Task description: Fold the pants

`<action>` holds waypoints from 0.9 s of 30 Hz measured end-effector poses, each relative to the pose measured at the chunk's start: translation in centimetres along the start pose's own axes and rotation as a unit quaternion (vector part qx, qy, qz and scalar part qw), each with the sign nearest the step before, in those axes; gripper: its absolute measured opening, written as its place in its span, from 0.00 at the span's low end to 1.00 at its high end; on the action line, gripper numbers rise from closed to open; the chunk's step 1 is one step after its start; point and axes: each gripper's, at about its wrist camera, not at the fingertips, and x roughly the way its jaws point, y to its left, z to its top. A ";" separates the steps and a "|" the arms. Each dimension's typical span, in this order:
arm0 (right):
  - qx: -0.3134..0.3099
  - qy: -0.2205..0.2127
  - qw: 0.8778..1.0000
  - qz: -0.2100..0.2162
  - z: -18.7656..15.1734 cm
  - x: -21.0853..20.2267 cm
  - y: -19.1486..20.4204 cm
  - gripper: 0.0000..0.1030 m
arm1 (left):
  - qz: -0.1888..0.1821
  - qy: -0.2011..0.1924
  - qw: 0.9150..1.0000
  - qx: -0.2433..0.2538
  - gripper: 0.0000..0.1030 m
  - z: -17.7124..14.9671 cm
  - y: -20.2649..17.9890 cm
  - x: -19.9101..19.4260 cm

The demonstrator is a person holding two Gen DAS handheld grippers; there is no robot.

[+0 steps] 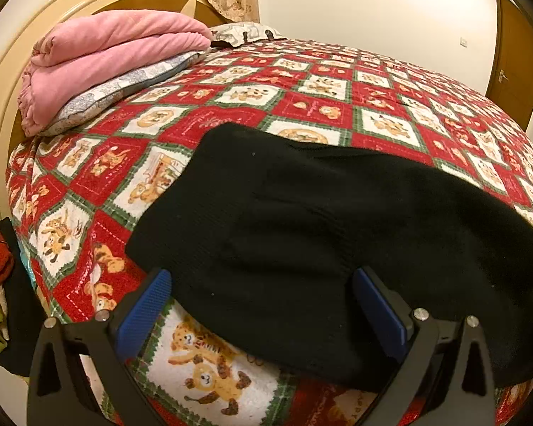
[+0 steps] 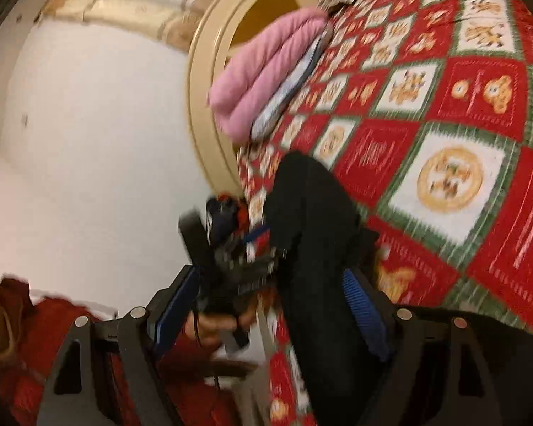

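Patchwork bedspread bearing black pants at 5 o'clock; left gripper and right gripper both gape unclenched astride cloth, so layers may slip unevenly.

Pink blanket on patterned pillow

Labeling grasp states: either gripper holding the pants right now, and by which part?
Nothing held. The left gripper stands open around the edge of the black pants, pads apart. The right gripper is open too.
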 end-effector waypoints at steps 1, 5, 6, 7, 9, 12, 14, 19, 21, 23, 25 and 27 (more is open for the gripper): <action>-0.002 0.010 1.000 0.007 -0.3 0.2 0.4 0.82 | 0.000 0.000 1.000 -0.001 1.00 0.0 0.0 0.0; -0.014 0.030 0.999 0.009 -0.9 0.9 1.6 0.82 | 0.001 -0.001 1.000 -0.002 1.00 0.0 0.0 0.0; -0.013 0.031 0.999 -0.004 -0.9 1.3 1.4 0.82 | 0.001 -0.001 1.000 -0.002 1.00 -0.1 0.0 0.0; -0.010 0.031 0.999 -0.009 -1.0 1.4 1.3 0.82 | 0.001 0.000 1.000 -0.002 1.00 -0.1 0.0 0.0; -0.003 0.033 0.999 -0.014 -0.9 2.5 0.6 0.82 | 0.000 0.001 1.000 -0.002 1.00 -0.1 0.1 0.0; -0.013 0.026 0.999 -0.030 -1.3 3.2 0.8 0.82 | -0.001 0.001 1.000 -0.004 1.00 -0.2 0.2 0.0; -0.037 0.017 0.997 -0.061 -1.4 3.7 1.5 0.82 | 0.001 0.000 1.000 -0.004 1.00 -0.3 0.2 -0.1; -0.055 0.015 0.993 -0.103 -1.7 3.9 2.4 0.82 | 0.000 0.000 1.000 -0.003 1.00 -0.3 0.1 -0.1; -0.058 0.005 0.990 -0.127 -1.6 2.7 2.5 0.82 | 0.000 0.000 1.000 -0.003 1.00 -0.3 0.1 -0.1; -0.059 -0.014 0.988 -0.142 -1.5 1.1 2.4 0.82 | 0.000 0.000 1.000 -0.003 1.00 -0.4 0.0 -0.1; -0.046 -0.019 0.987 -0.152 -1.4 0.1 1.9 0.82 | 0.001 0.000 1.000 -0.003 1.00 -0.3 0.0 -0.1; -0.041 -0.018 0.985 -0.166 -1.5 -0.5 1.6 0.82 | 0.000 0.001 1.000 -0.003 1.00 -0.3 0.0 -0.1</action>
